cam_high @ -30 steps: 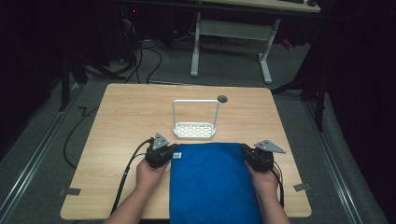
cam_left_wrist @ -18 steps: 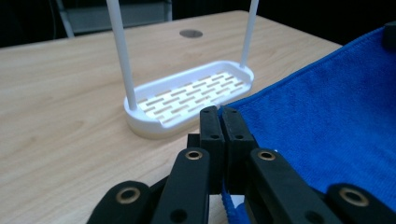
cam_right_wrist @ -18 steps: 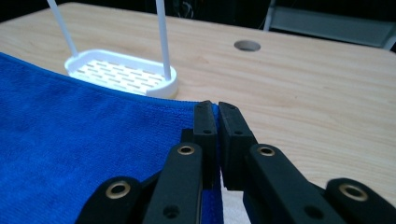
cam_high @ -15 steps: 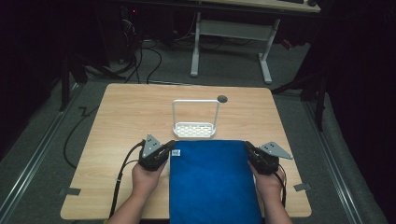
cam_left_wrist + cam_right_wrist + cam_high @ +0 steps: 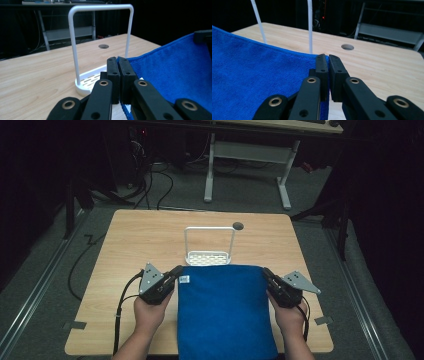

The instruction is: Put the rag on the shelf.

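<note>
Blue towel [image 5: 225, 312] is spread flat over the near-centre of the wooden table [image 5: 130, 245], its near end hanging past the table's front edge, its far edge lying just in front of the white wire rack [image 5: 209, 247]. Left gripper [image 5: 176, 272] pinches the towel's far-left corner: in the left gripper view the jaws are closed together with the blue hem [image 5: 140, 60] clamped between the tips, cloth stretching away to the right and slightly raised off the table. A small white tag [image 5: 184, 279] sits at that corner. Right gripper [image 5: 265, 274] pinches the far-right corner; in the right gripper view the jaws are nearly together with a thin strip of blue edge between them, towel [image 5: 257, 77] spreading to the left. Both grippers are held by the person's hands, left hand [image 5: 149, 312] and right hand [image 5: 286, 317], forearms entering from the bottom. Grey three-cornered plates ride on top of each gripper, black cable [image 5: 120, 312] trails from the left one. Rack is upright, a tall white loop handle over a slotted white base [image 5: 91, 81], just beyond the towel's far edge, near the left gripper tips. Round cable hole [image 5: 238, 226] in the tabletop sits behind the rack to the right. Dark floor and a white desk frame [image 5: 247, 165] beyond the table.
</note>
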Demonstrator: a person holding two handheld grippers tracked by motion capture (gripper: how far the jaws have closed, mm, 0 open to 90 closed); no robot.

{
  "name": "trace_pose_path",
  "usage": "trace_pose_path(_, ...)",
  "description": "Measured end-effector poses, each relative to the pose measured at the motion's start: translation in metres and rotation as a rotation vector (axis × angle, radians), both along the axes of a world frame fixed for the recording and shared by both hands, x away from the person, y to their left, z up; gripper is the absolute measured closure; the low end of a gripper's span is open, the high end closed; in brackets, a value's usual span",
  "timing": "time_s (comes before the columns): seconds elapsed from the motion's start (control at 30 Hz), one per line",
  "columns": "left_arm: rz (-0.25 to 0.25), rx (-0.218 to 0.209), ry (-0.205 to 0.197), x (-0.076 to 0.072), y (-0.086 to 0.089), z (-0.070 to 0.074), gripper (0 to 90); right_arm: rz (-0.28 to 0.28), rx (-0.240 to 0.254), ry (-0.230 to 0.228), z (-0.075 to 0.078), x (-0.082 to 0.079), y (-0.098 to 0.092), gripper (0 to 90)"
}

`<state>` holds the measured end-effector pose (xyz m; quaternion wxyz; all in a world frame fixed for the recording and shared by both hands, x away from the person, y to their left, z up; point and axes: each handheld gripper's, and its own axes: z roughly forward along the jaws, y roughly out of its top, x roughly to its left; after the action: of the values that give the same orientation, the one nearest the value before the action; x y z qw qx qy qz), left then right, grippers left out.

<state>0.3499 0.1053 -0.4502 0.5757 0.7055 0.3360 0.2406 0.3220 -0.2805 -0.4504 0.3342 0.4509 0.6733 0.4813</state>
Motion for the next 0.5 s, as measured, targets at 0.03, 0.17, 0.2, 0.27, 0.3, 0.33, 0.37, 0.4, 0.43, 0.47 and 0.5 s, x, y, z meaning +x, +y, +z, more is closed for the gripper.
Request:
trace_pose_path(0.03, 0.001, 0.001, -0.009, -0.001, 0.001, 0.002, 88.8, 0.0, 0.0, 0.0, 0.0, 0.0, 0.0, 87.0)
trace_pose_path(0.17, 0.011, -0.017, -0.038, -0.005, 0.003, 0.009, 88.9, 0.009, 0.002, -0.036, 0.006, -0.004, 0.003, 87.0)
trace_pose_path(0.2, 0.012, -0.019, -0.045, -0.006, 0.004, 0.011, 88.8, 0.011, 0.003, -0.044, 0.008, -0.006, 0.005, 87.0)
trace_pose_path(0.27, 0.016, -0.03, -0.059, -0.008, 0.005, 0.015, 88.8, 0.013, 0.005, -0.062, 0.011, -0.008, 0.006, 87.0)
trace_pose_path(0.3, 0.018, -0.037, -0.067, -0.009, 0.006, 0.017, 88.9, 0.014, 0.004, -0.071, 0.013, -0.009, 0.007, 87.0)
trace_pose_path(0.33, 0.02, -0.043, -0.075, -0.01, 0.006, 0.019, 88.9, 0.016, 0.005, -0.08, 0.015, -0.01, 0.008, 87.0)
trace_pose_path(0.37, 0.023, -0.046, -0.084, -0.012, 0.007, 0.02, 88.8, 0.016, 0.01, -0.089, 0.016, -0.01, 0.009, 87.0)
trace_pose_path(0.4, 0.026, -0.049, -0.096, -0.013, 0.007, 0.022, 88.8, 0.023, 0.015, -0.099, 0.02, -0.012, 0.011, 87.0)
trace_pose_path(0.43, 0.028, -0.052, -0.106, -0.014, 0.007, 0.024, 88.8, 0.023, 0.015, -0.099, 0.02, -0.012, 0.011, 87.0)
trace_pose_path(0.47, 0.03, -0.048, -0.112, -0.014, 0.008, 0.026, 88.8, 0.031, 0.025, -0.098, 0.023, -0.012, 0.012, 87.0)
trace_pose_path(0.5, 0.033, -0.051, -0.113, -0.014, 0.008, 0.028, 88.8, 0.031, 0.025, -0.098, 0.023, -0.012, 0.012, 87.0)
